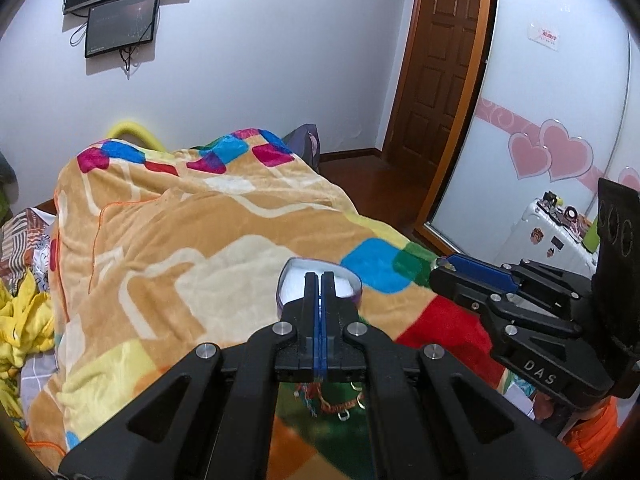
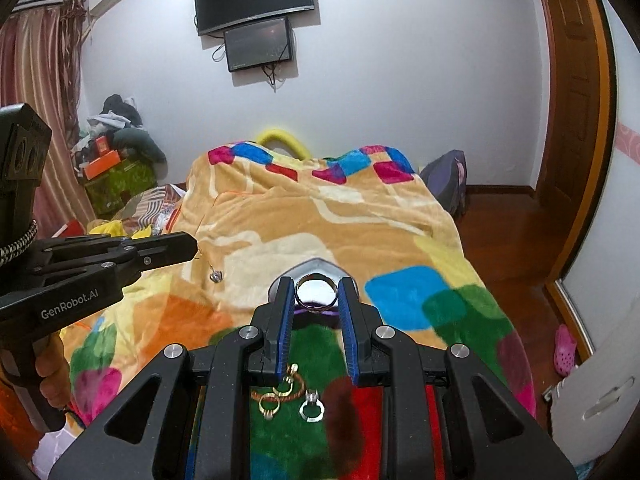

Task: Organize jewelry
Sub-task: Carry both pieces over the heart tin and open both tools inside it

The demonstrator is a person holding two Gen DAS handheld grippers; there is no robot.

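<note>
Bed: patchwork blanket [image 2: 320,216] carries heart-shaped box [image 1: 320,276].
Right gripper [image 2: 316,300]: fingers pinching ring [image 2: 316,293]; release advised over box.
Left gripper [image 1: 320,280]: fingers pressed together on necklace chain [image 2: 212,270].

Patchwork blanket [image 1: 200,220] on bed; two wall screens [image 2: 256,16]; brown door [image 1: 444,60]; pink slipper [image 2: 565,346].

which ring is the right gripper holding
The big silver ring, pinched in the right gripper over the heart box. The gold ring and small silver ring lie on the blanket.

Both wrist views look forward, low over the blanket [image 1: 168,248], sharing bed and wall.
</note>
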